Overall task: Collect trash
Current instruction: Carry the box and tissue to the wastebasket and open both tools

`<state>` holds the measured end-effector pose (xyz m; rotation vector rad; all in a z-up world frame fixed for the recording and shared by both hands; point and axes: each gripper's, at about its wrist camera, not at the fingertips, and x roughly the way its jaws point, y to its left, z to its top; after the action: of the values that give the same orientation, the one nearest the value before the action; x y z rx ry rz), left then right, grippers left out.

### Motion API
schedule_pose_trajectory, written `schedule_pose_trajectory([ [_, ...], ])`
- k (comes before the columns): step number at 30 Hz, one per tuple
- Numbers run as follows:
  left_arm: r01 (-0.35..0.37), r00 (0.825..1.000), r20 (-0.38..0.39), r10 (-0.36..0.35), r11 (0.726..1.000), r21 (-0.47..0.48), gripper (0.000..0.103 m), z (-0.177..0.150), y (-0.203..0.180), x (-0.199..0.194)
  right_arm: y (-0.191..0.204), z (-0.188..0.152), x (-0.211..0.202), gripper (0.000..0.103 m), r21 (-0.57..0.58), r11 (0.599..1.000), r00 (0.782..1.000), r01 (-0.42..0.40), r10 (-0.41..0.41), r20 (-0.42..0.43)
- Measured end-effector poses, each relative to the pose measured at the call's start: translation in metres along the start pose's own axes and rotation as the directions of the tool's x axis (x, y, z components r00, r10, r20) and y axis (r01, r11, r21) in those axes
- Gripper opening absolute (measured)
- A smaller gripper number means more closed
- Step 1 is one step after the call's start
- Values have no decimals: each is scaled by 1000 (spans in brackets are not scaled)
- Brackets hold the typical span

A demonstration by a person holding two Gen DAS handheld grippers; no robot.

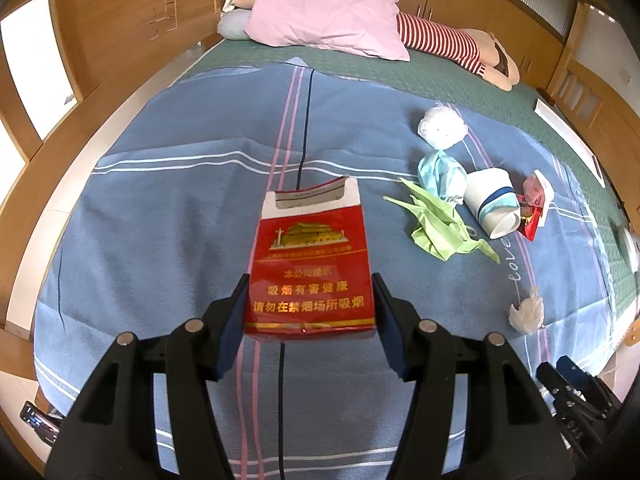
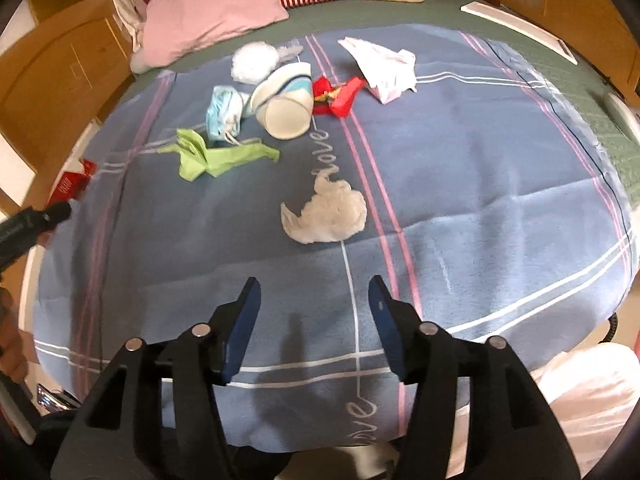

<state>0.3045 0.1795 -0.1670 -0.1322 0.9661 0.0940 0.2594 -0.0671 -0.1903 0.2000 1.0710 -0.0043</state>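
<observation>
Cigarette pack gripped in left claw; right claw gapes empty.

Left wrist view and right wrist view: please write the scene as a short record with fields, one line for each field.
surface: blue striped blanket on a bed
left gripper: shut on red cigarette pack, pack upright, lid open
right gripper: open, holds nothing, above the blanket
nearest trash to right gripper: white crumpled tissue
other trash: green paper, paper cup on its side, blue face mask, red wrapper
background: pink pillow
</observation>
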Motion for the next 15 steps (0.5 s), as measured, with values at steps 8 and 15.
schedule_pose_trajectory([
  [8,15,999,29,-16,1000,24,59,-1,-5,-6,13,44,53,65,-107,977,983,183,-183,13],
  [15,39,997,60,-41,999,37,59,2,-18,-9,15,35,54,20,-110,988,994,107,-106,16],
])
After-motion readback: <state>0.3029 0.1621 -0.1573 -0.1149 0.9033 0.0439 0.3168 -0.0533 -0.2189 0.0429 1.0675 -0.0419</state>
